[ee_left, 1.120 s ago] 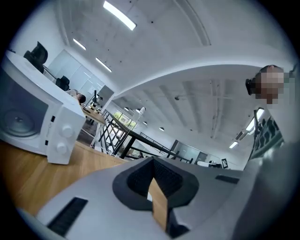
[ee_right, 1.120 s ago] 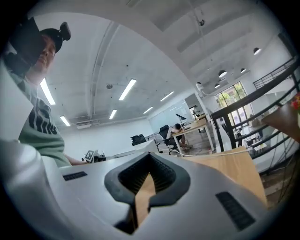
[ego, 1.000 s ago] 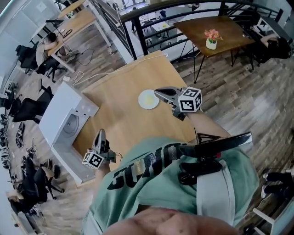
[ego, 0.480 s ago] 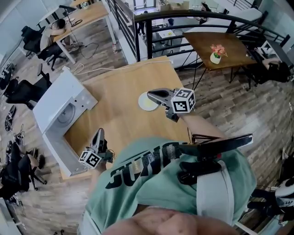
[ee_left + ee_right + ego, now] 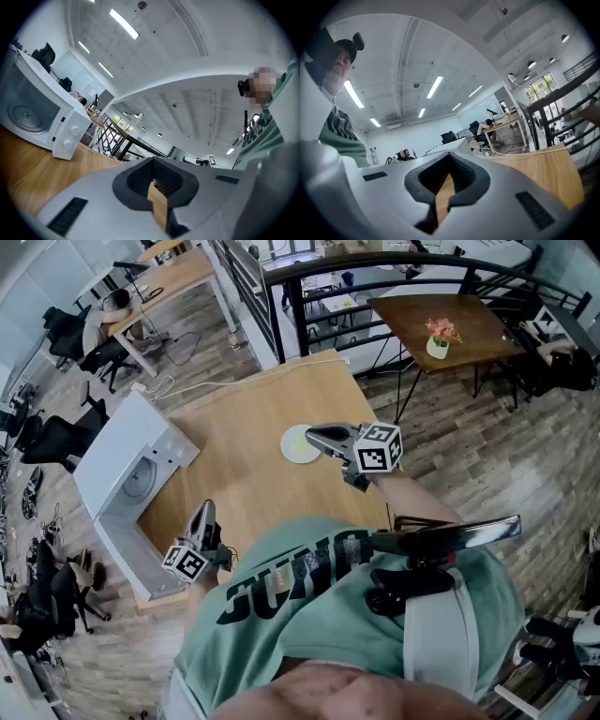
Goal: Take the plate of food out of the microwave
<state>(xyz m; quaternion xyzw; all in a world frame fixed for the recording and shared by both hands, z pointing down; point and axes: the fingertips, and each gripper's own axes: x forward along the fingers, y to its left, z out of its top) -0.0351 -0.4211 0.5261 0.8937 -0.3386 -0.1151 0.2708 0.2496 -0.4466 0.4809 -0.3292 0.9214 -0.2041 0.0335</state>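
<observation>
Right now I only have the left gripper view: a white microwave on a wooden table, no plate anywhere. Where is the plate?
Observer: In the head view the plate lies on the wooden table, well clear of the microwave.
Operator: Is anything holding it?
Observer: No. The right gripper view shows the right gripper shut, with nothing between its jaws.
Operator: How near is that gripper to the plate?
Observer: In the head view its tip overlaps the plate's right edge. I cannot tell whether they touch.
</observation>
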